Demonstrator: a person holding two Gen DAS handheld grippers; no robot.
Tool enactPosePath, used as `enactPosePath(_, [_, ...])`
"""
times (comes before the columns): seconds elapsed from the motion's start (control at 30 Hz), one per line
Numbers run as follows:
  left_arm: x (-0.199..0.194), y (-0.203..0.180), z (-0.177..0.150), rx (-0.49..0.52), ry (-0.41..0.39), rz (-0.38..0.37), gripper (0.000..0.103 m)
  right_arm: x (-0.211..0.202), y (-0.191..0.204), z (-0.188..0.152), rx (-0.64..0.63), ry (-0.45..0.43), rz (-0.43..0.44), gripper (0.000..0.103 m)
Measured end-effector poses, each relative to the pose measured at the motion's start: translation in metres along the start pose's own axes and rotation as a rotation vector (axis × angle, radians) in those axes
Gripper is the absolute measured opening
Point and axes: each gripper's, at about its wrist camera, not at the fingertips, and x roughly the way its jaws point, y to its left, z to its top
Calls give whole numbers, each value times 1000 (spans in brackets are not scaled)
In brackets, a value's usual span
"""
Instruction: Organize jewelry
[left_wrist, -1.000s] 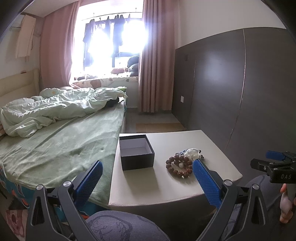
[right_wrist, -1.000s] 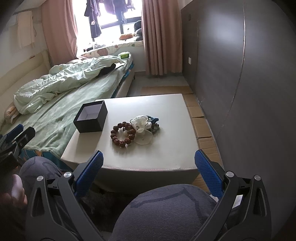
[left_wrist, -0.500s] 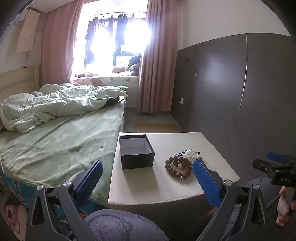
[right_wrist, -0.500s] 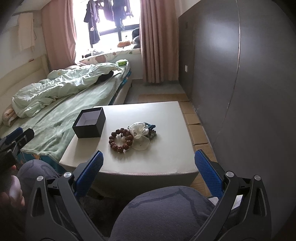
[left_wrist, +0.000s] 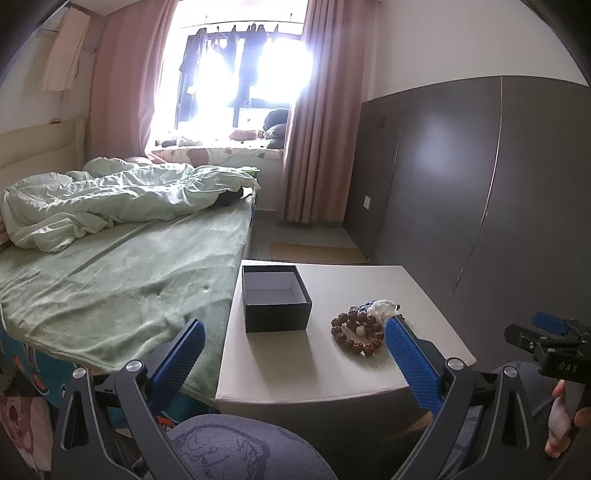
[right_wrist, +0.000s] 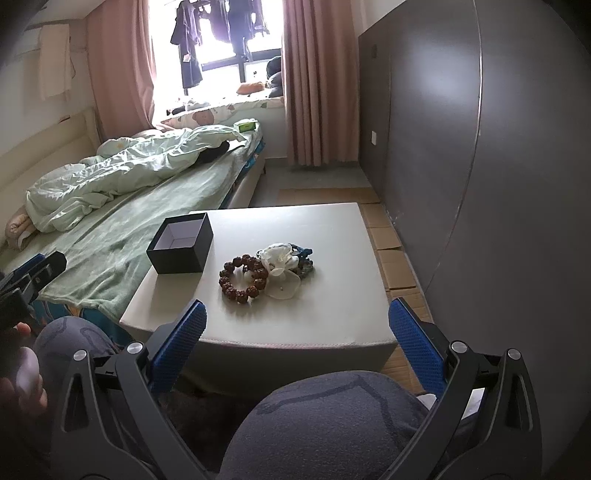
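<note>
Both grippers, left (left_wrist: 293, 350) and right (right_wrist: 295, 332), hover with jaws wide and empty before the counter (right_wrist: 332, 306), where a loose, light bracelet (right_wrist: 242, 277) likely lifts best pinched across its beads.

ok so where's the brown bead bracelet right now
The brown bead bracelet lies on the white table, between the open black box on its left and the white flower piece touching its right side.
</note>
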Motion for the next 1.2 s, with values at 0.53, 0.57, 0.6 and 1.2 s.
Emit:
enactPosePath(0.53, [1, 2, -2, -14, 8, -4, 95, 3, -9, -4, 24, 0, -6, 99])
enactPosePath(0.57, [2, 2, -2, -15, 11, -4, 95, 3, -11, -4, 27, -1, -6, 99])
enactPosePath(0.6, [3, 3, -2, -16, 14, -5, 95, 3, -12, -4, 28, -1, -6, 99])
enactPosePath(1.2, [65, -24, 18, 57, 182, -105, 84, 53, -51, 19, 141, 130, 84, 77])
